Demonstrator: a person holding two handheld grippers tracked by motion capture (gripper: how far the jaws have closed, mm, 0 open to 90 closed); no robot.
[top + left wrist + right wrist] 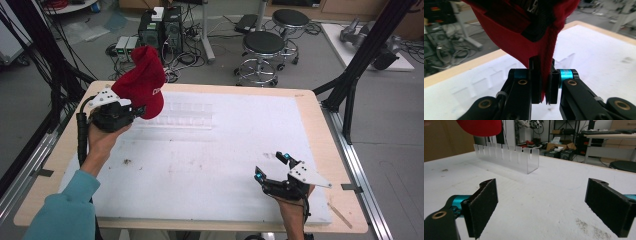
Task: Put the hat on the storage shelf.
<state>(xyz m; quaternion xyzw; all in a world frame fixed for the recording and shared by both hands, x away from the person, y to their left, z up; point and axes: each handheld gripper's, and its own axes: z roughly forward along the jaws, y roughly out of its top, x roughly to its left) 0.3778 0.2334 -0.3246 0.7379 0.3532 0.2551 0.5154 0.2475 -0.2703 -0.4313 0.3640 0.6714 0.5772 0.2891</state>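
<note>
White table (210, 165), left gripper (543, 82) jaws clamped on red cap (145, 80) — logo half hidden, right gripper (272, 167) jaws apart.

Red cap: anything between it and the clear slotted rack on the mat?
Nothing visible. The left claw holds the red cap up off the table, just left of the clear slotted rack. The mat between them is bare; the right claw sits open at the near right.

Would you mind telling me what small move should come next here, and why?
Probably bring the open right gripper up toward the red cap to take its free side. The left gripper is shut on the cap's edge and holds it in the air near the clear slotted rack, while the right one hangs idle low over the table.
</note>
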